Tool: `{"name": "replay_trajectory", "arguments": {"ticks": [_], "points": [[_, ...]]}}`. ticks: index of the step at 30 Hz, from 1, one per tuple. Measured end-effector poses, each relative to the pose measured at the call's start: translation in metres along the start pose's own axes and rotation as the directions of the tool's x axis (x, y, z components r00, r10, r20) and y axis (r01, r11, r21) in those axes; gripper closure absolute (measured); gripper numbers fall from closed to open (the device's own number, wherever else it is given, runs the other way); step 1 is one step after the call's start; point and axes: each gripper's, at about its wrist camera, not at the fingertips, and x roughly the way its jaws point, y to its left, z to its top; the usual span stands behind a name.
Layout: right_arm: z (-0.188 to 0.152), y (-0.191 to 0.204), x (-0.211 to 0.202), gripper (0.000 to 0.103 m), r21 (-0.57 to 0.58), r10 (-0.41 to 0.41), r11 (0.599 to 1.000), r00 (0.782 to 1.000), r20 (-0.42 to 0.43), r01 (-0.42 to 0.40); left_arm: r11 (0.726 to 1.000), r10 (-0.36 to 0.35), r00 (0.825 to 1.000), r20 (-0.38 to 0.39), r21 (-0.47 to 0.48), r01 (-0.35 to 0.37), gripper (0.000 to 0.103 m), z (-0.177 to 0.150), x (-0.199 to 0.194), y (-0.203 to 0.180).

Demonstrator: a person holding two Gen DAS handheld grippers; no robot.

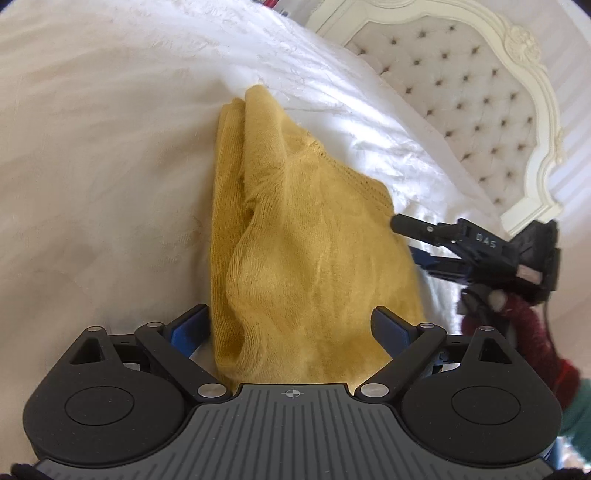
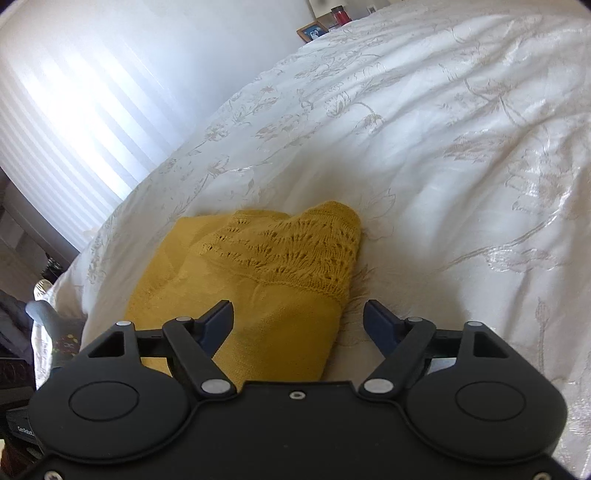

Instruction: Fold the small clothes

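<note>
A small mustard-yellow knit garment lies folded in a bundle on the white bedspread. My left gripper is open, its blue-padded fingers standing either side of the garment's near end, just above it. My right gripper shows in the left wrist view at the garment's right edge, open. In the right wrist view the garment shows a lace-patterned band at its far end. The right gripper is open over the garment's near right corner, holding nothing.
A tufted cream headboard stands beyond the bed at upper right. The embroidered bedspread stretches far to the right. A striped wall or blind and floor clutter lie past the bed's left edge. A picture frame sits beyond the far edge.
</note>
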Motion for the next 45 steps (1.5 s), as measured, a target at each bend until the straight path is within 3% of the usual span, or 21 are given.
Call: {"name": "replay_trajectory", "arguments": {"ticks": [8,12,18,19,20,21,22,23,25,32,39,42,43,45], "points": [[0.0,-0.006,0.024,0.016,0.044,0.121,0.992,0.992,-0.028,-0.119,0.996,-0.064,0.997,-0.038,-0.068,0.062,0.007,0.006,0.011,0.006],[0.003,-0.008,0.032,0.015,0.056,0.16,0.986,0.987,-0.022,-0.159,0.99,-0.127,0.99,-0.06,-0.068,0.122,0.007,0.015,0.03,0.002],[0.01,-0.012,0.043,0.015,0.091,0.207,0.975,0.978,-0.01,-0.205,0.99,-0.142,0.988,-0.06,-0.036,0.14,0.008,0.02,0.046,-0.009],[0.011,-0.012,0.045,0.015,0.091,0.212,0.973,0.977,-0.011,-0.21,0.991,-0.135,0.989,-0.054,-0.031,0.133,0.016,0.02,0.046,-0.011],[0.012,-0.012,0.045,0.017,0.089,0.216,0.973,0.976,-0.012,-0.214,0.993,-0.12,0.992,-0.044,-0.017,0.119,0.048,0.018,0.044,-0.013],[0.013,-0.012,0.044,0.022,0.083,0.213,0.974,0.977,-0.01,-0.212,0.996,-0.091,0.995,-0.043,-0.002,0.091,0.069,0.016,0.043,-0.016],[0.013,-0.013,0.043,0.047,0.072,0.19,0.979,0.982,-0.009,-0.189,0.998,-0.066,0.997,-0.043,0.0,0.066,0.084,0.015,0.044,-0.016],[0.014,-0.013,0.042,0.06,0.062,0.148,0.987,0.989,-0.015,-0.147,0.998,-0.067,0.997,-0.036,-0.01,0.066,0.085,0.014,0.043,-0.016],[0.016,-0.016,0.034,0.065,0.057,0.15,0.987,0.989,-0.008,-0.15,0.998,-0.067,0.998,-0.013,-0.02,0.067,0.086,0.014,0.042,-0.02],[0.051,-0.013,-0.003,0.068,-0.055,0.096,0.994,0.995,0.026,-0.094,0.988,-0.112,0.993,0.027,0.111,0.108,0.088,0.041,0.064,-0.074],[0.102,-0.058,-0.028,0.068,-0.096,-0.048,0.994,0.993,0.112,0.059,0.978,-0.181,0.984,-0.001,0.103,0.18,0.089,0.061,0.129,-0.115],[0.115,-0.085,-0.029,0.065,-0.06,-0.145,0.986,0.981,0.132,0.154,0.983,-0.171,0.983,-0.074,0.061,0.176,0.088,0.047,0.15,-0.121],[0.116,-0.097,-0.027,0.059,-0.03,-0.198,0.979,0.972,0.125,0.203,0.986,-0.148,0.985,-0.091,0.064,0.154,0.088,0.04,0.155,-0.122],[0.113,-0.117,-0.028,0.057,0.017,-0.312,0.95,0.942,0.124,0.313,0.991,-0.097,0.989,-0.109,0.077,0.105,0.085,0.026,0.156,-0.119]]}}
